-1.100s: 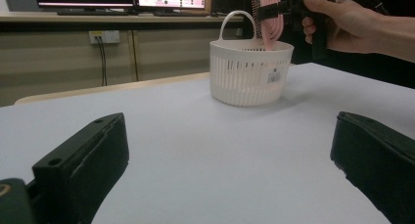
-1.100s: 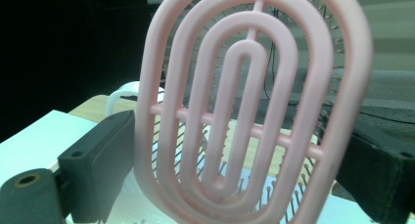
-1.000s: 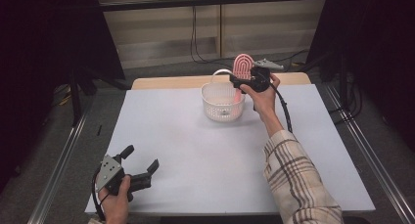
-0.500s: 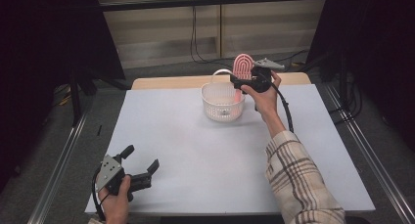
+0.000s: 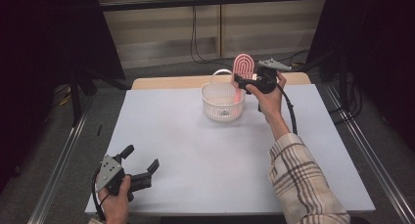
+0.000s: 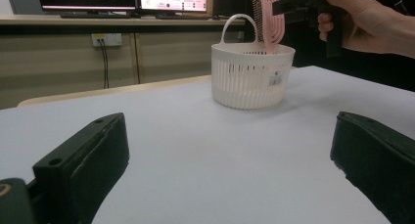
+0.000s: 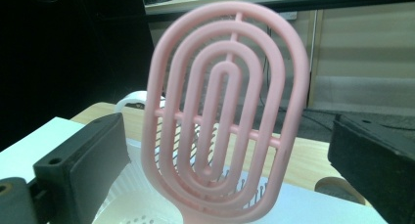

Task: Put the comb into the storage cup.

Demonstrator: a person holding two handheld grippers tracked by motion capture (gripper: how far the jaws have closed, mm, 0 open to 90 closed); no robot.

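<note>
**Pink brush standing in the basket, right gripper wide around it**

We see the brush [image 5: 242,70] standing upright with its handle down inside the basket [image 5: 222,102] and its oval, pink head rising above the rim. In the right gripper view the head [image 7: 225,111] sits between the two black jaws, with clear space on either side, so the jaws stand apart and touch nothing we can make out. Its bristles point away from that camera, toward the basket's far side. In the left gripper view the brush [image 6: 269,21] leans slightly against the basket's back wall, next to the looped handle.

The basket is white, slotted and round, and it sits at the far middle of the table [image 5: 195,150], close to its back edge. A small label shows on its wall in the left gripper view.

The right gripper [image 5: 241,80] is held over the basket's right rim by our right hand [image 5: 266,94], its cable trailing back along the plaid sleeve [image 5: 298,180].

The left gripper [image 5: 142,161] is well apart from all this, at the near left corner of the table. Its jaws are spread wide and hold nothing, pointing across the sheet toward the basket [image 6: 252,76].
</note>
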